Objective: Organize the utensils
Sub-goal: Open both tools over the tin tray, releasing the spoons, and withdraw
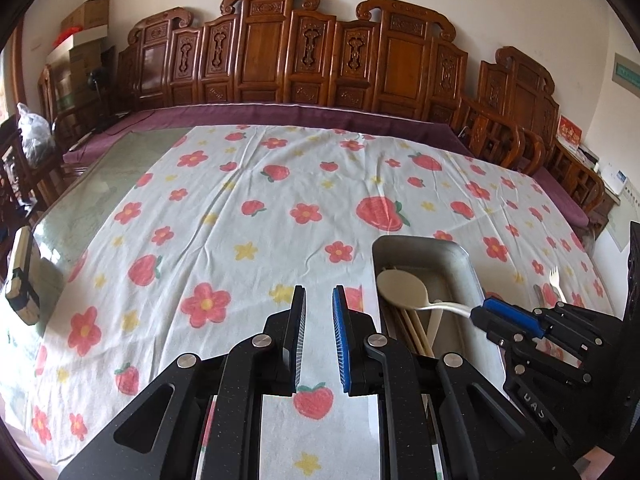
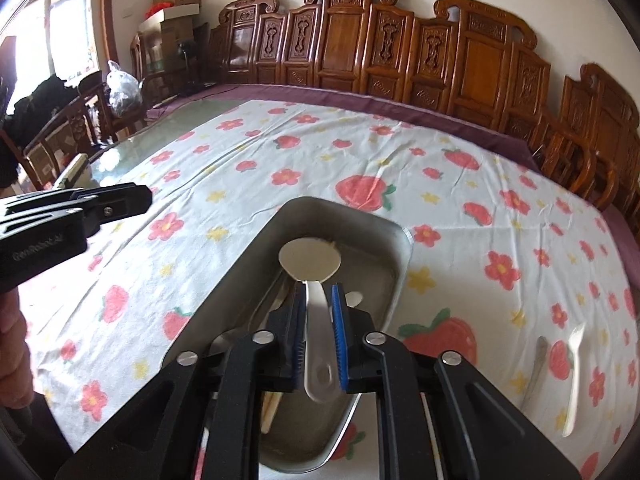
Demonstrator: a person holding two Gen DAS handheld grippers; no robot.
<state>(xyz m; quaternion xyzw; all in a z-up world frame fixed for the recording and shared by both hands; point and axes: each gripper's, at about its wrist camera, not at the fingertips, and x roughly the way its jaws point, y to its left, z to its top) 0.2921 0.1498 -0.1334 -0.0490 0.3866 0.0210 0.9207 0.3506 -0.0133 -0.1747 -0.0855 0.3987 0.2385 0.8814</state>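
right gripper (image 2: 316,308) over the metal tray (image 2: 400,256), a white spoon (image 2: 310,258) between its jaws — handle runs down the gap, bowl out past the fingertips above the tray floor. whether the pads press the handle, cannot tell; slivers of space show on both sides of it. more utensils lie in the tray under the spoon: pale chopsticks (image 1: 414,326), a second white piece (shape unclear). tray sits on the flowered cloth (image 1: 240,216) covering the bench. left gripper (image 1: 319,312) hovers just left of the tray, jaws a little apart, nothing between them — only cloth below. a white fork (image 1: 557,278) and one more utensil (image 2: 538,360) lie on the cloth right of the tray, apart from it
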